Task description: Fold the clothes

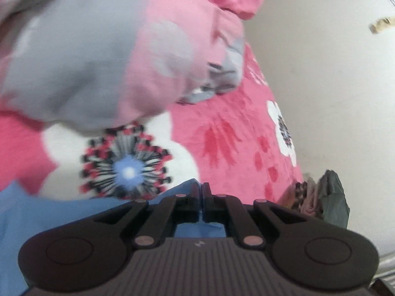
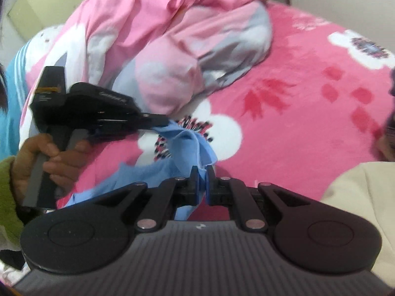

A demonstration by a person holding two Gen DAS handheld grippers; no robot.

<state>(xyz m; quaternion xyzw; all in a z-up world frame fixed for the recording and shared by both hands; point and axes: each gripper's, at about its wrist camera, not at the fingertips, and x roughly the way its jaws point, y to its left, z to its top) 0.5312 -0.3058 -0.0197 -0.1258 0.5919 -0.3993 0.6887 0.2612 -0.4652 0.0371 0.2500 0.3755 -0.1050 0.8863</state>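
A cloth [image 2: 195, 143] hangs pinched between the left gripper [image 2: 163, 120] and the right gripper [image 2: 203, 172], above a blanket [image 2: 296, 128]. A bundled quilt [image 2: 172, 49] lies beyond both grippers; a garment [image 2: 358, 197] sits right of the right gripper.

I could not read any words. The left gripper [image 2: 158, 120] had small white letters on its side and a yellow label, but both were too blurry.
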